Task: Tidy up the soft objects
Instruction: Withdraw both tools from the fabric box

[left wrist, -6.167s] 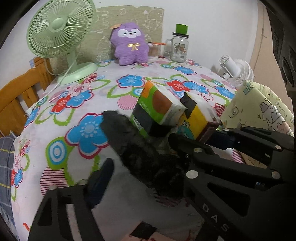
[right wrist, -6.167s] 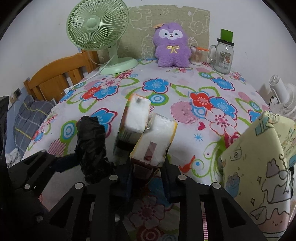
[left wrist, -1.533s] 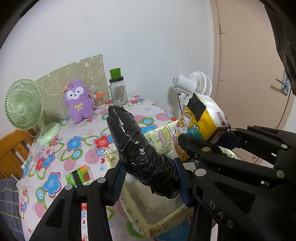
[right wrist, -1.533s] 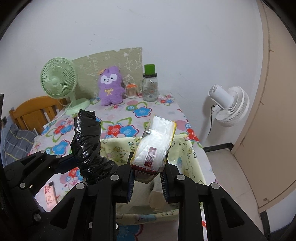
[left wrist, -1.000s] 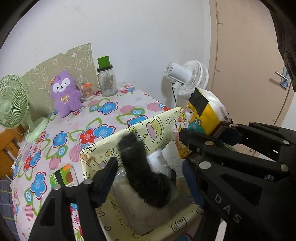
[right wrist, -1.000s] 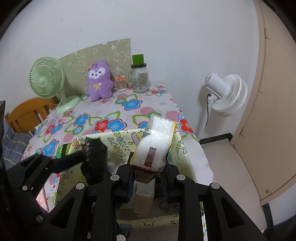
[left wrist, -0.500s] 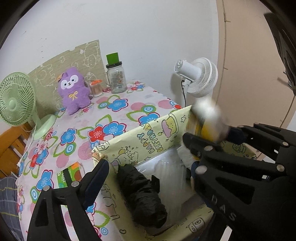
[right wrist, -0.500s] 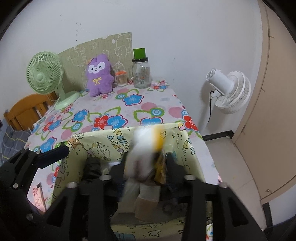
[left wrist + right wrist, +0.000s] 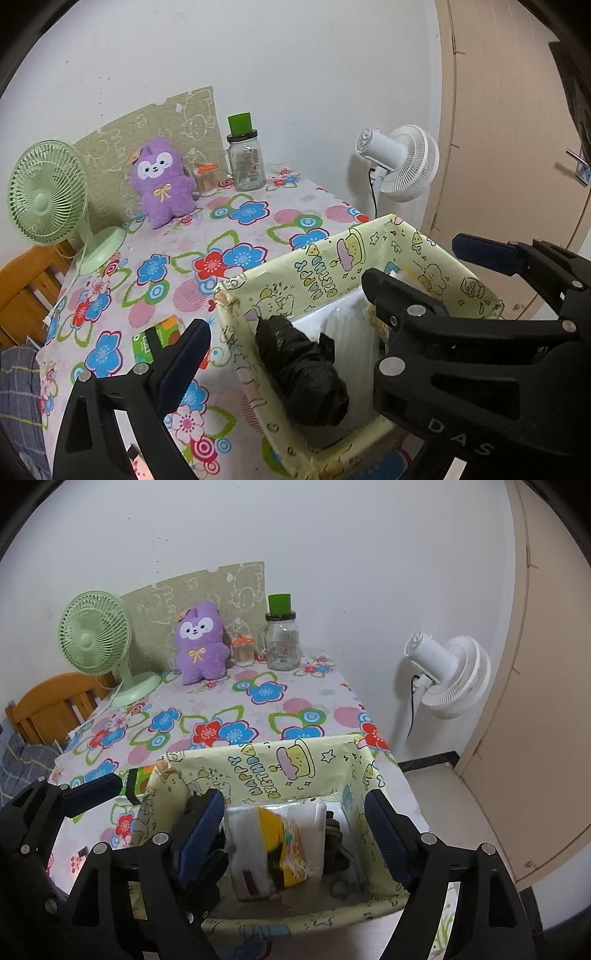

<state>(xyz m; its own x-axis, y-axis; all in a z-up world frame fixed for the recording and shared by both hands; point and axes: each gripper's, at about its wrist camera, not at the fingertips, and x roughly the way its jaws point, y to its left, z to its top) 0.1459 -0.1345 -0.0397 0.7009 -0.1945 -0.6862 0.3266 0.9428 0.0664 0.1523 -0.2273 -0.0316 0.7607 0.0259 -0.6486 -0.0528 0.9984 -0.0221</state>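
1. Drop-off step, basically wrapped up. Both loads sitting inside the yellow cartoon-print box (image 9: 295, 771) at the near edge of the flowery table (image 9: 240, 225).
2. Left gripper (image 9: 284, 306): let go, jaws spread wide and opening a touch more, nothing pinched. Black plastic bundle (image 9: 301, 373) lying in the box below and between the fingers, leaning along the left wall, free of the pads.
3. Right gripper (image 9: 295, 834): released too, jaws opening at this moment. Yellow-and-white tissue pack (image 9: 277, 849) resting in the middle of the box, between the blue pads (image 9: 201, 823) but clear of both as far as can be told.
4. Compared with a second and a half back: bundle and pack were both clamped and held up over the box then; now both down inside, both grips undone. Half a second ago the pack was a blur mid-drop, now settled.
5. Still out on the table: green-and-orange tissue pack (image 9: 155, 338) just left of the box, and the purple plush (image 9: 201, 642) way at the back by the green fan (image 9: 96, 638) and the glass jar (image 9: 282, 642).
6. Next move, best guess: lift both grippers straight up clear of the box walls, then swing left for the green pack. Soft wrapper, so a gentle squeeze across the short sides, approaching low without snagging the box rim.
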